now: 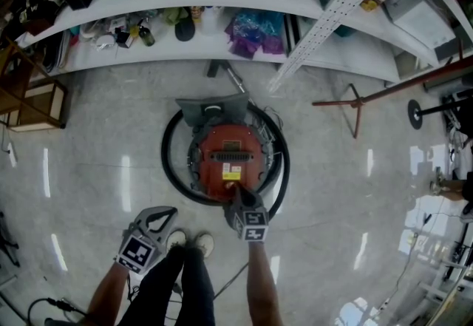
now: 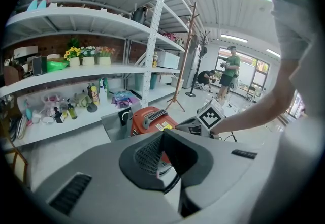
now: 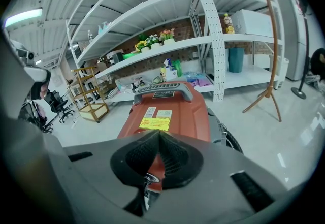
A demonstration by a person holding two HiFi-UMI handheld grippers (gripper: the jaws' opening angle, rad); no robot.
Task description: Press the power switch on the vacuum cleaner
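Bare floor (image 1: 96, 162) lies open on both sides of the vacuum cleaner (image 1: 211, 165), whose red top is open from above. A black hose (image 1: 166, 162) rings it closely. The cluttered low shelf (image 1: 185, 52) blocks the far side, and a coat stand (image 1: 358, 104) stands well apart at right. The person's shoes (image 1: 191, 243) crowd the near side, just by the hose.

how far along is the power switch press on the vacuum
Approach looks done: the right tool, shut, sits over the near end of the red vacuum cleaner. In hand: the press itself; contact can't be confirmed. Remaining: finishing the press. The left tool, shut, hangs idle by the person's shoes.
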